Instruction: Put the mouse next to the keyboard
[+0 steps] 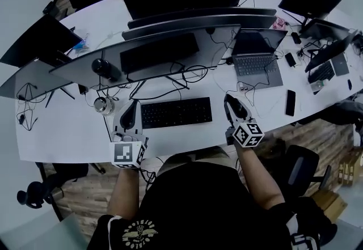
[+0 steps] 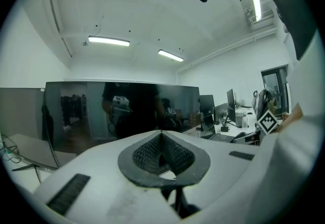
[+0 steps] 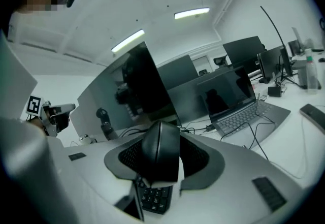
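Observation:
A black keyboard (image 1: 176, 113) lies on the white desk (image 1: 62, 135) in front of me. My right gripper (image 1: 233, 108) hovers just past the keyboard's right end, shut on a black mouse (image 1: 236, 109). In the right gripper view the mouse (image 3: 160, 152) stands on edge between the pads, with keyboard keys (image 3: 155, 198) showing below it. My left gripper (image 1: 130, 114) sits at the keyboard's left end. In the left gripper view its gripper (image 2: 162, 154) has the pads together with nothing between them.
A wide curved monitor (image 1: 159, 53) stands behind the keyboard, with tangled cables (image 1: 187, 76) at its foot. An open laptop (image 1: 258, 64) and a dark phone (image 1: 290, 102) lie to the right. A round metal object (image 1: 104, 105) sits left of the left gripper.

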